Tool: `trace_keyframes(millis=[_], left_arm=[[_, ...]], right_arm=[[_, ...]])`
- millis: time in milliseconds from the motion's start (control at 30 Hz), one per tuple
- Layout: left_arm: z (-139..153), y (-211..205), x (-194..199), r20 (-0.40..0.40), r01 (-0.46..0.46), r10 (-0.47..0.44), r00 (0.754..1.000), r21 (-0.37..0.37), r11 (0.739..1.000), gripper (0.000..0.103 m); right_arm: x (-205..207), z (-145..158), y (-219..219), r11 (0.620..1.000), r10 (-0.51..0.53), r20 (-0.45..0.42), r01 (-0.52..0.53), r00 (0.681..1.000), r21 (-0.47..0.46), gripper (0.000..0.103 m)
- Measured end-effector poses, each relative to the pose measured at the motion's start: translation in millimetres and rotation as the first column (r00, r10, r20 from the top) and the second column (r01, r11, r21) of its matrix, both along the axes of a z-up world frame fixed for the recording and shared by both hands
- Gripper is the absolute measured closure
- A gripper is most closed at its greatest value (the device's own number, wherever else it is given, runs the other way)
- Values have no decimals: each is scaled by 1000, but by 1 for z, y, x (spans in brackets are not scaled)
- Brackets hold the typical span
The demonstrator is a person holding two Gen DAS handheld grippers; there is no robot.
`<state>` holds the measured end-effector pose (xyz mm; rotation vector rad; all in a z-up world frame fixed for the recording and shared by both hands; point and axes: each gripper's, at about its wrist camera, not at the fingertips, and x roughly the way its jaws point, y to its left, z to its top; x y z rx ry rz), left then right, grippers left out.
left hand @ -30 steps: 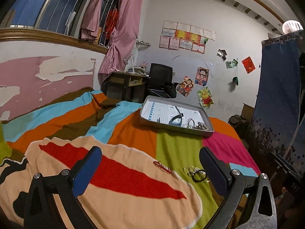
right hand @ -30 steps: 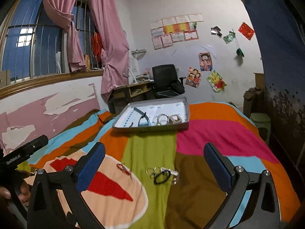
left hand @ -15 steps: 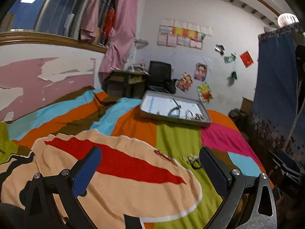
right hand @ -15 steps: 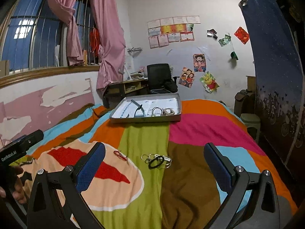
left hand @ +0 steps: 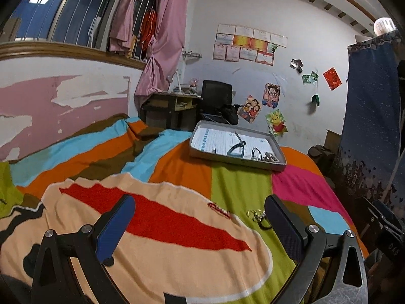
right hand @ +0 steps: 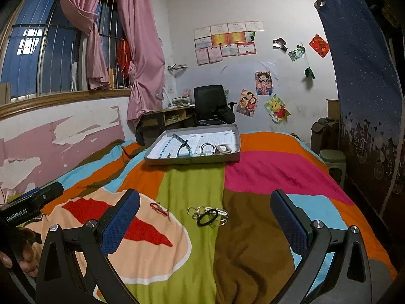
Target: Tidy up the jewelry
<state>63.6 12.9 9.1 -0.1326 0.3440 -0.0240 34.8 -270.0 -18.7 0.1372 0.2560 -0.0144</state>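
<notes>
We are holding the left claw [left hand: 200,224] wide open with nothing in it, hovering over the near part of the bed [left hand: 177,174]. We are holding the right claw [right hand: 205,224] equally wide and empty, above the same striped blanket [right hand: 253,172].

Between the right claw's fingers [right hand: 121,217] we are seeing a cluster of rings [right hand: 207,215], silver loops with a black band among them, lying on the green stripe. Just left of it a red clip [right hand: 159,208] is lying at the edge of the cream patch. In the left view the rings [left hand: 258,216] are sitting just beside the right finger, the clip [left hand: 219,209] nearer the middle.

Farther off, a grey tray [right hand: 192,160] is resting on the bed, holding a teal strap [right hand: 182,145], dark hoops [right hand: 208,149] and a small buckle [right hand: 224,149]. Beyond it stand a counter [right hand: 172,114] and a black chair [right hand: 210,101].
</notes>
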Motion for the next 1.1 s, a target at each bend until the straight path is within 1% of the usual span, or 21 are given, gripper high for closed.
trace_keyframes(millis=[100, 267, 467, 633, 833, 1000, 1100], left_arm=[[5, -3, 12, 8, 6, -7, 1000, 19, 1000, 0], [9, -8, 39, 15, 8, -9, 1000, 23, 1000, 0], [4, -17, 80, 14, 13, -13, 1000, 30, 999, 0], [-3, -24, 119, 8, 20, -20, 1000, 30, 999, 0], [-22, -34, 164, -40, 49, -48, 998, 32, 998, 0], [-47, -36, 197, -122, 57, -52, 991, 36, 998, 0], [-61, -36, 209, -168, 70, -61, 984, 43, 997, 0]], right_arm=[[8, 1, 0, 1000, -13, 4, 13, 1000, -6, 2], [25, 9, -4, 999, -34, 9, 34, 999, -32, 2], [56, 16, -14, 998, -53, 3, 53, 999, -15, 2], [88, 20, -15, 998, -55, 10, 55, 998, -36, 2], [123, 20, -16, 996, -53, 0, 53, 999, -65, 2], [159, 11, -24, 998, -18, -69, 14, 997, -57, 2], [179, 0, -26, 998, 13, -131, -21, 991, -60, 2]])
